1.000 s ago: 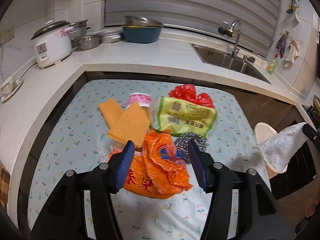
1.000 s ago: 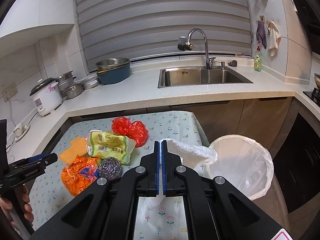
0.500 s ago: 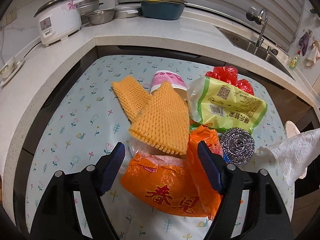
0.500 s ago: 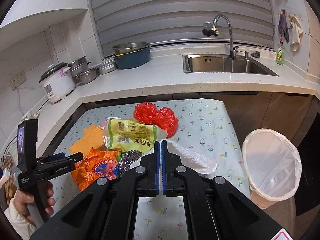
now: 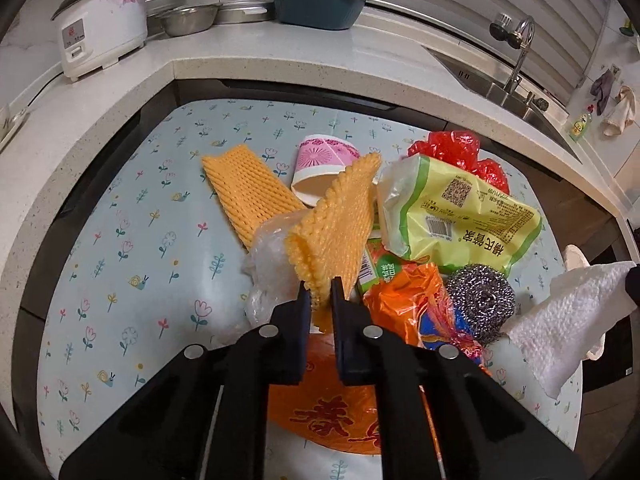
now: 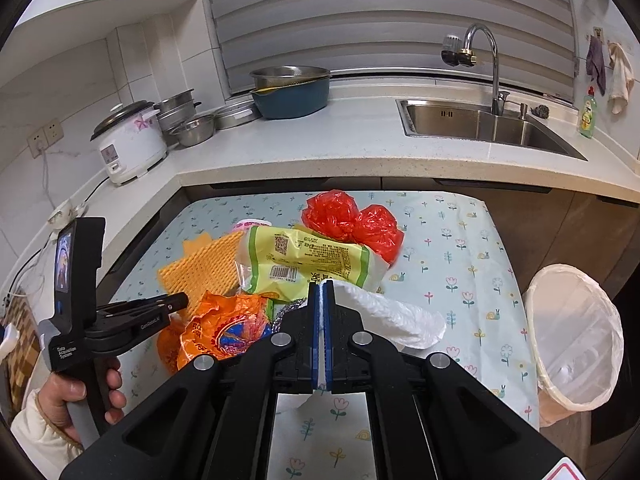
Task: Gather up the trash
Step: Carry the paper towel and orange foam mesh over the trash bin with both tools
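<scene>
Orange foam netting (image 5: 332,224) is pinched at frame centre by the closed left hand-held gripper (image 5: 319,300); it should be lifted clear gently, since the right hand-held gripper (image 6: 319,304) is clamped on white tissue (image 6: 384,312).

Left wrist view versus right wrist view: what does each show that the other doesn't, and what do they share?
Only the left wrist view shows the left gripper shut on the upper orange foam net, a second foam net flat on the table and the clear plastic bag.

Only the right wrist view shows the lined trash bin beside the table and the hand holding the left gripper.

Both show the green snack bag, red bag, orange bag, paper towel, rice cooker and sink.
</scene>
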A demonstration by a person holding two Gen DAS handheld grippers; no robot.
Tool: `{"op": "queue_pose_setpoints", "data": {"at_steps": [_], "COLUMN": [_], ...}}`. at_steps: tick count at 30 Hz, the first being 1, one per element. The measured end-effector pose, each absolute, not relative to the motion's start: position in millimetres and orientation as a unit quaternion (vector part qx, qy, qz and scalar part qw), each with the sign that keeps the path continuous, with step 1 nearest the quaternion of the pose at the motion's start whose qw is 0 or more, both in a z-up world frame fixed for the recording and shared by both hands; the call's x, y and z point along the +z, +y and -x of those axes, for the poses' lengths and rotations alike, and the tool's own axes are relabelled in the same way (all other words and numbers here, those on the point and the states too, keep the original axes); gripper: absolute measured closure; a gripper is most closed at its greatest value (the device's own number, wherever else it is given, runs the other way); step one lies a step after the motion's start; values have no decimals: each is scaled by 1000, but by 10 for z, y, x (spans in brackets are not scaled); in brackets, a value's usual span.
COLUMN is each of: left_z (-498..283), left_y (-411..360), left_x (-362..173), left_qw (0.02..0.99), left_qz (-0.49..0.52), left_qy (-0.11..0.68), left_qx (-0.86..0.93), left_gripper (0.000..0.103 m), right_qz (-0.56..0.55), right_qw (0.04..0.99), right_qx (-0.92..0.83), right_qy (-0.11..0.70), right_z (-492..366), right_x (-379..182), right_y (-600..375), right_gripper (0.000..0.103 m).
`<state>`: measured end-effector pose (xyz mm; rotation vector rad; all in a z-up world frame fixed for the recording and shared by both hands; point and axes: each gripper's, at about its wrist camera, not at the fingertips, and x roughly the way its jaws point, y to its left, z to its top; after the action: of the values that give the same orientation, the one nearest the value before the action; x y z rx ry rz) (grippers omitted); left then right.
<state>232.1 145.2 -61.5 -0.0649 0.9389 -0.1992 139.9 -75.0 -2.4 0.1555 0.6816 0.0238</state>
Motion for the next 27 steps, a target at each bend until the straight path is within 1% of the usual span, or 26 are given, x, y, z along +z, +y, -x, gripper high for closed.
{"op": "queue_pose_setpoints", "data": {"at_steps": [7,13,27], "left_z": [-2161,-1910,-1513], "left_y": [1218,690,-420], "left_x": [-229,38,150], "left_qw": [901,905,888], "left_qz": [25,2,-45], "left_qy": [417,394,382], "left_qx": [-116,-163,-250], "left_gripper": [94,94,94], "right_qz": [-77,-83,-102], "right_qw": [948,951,949], "right_qx": [4,-12,-94], "right_qy": [310,297,282], "right_z": [-1278,-1134,-802], "right_x": [181,288,316], "right_y": [-882,-1119,-2035], "right_gripper": [101,101,101]}}
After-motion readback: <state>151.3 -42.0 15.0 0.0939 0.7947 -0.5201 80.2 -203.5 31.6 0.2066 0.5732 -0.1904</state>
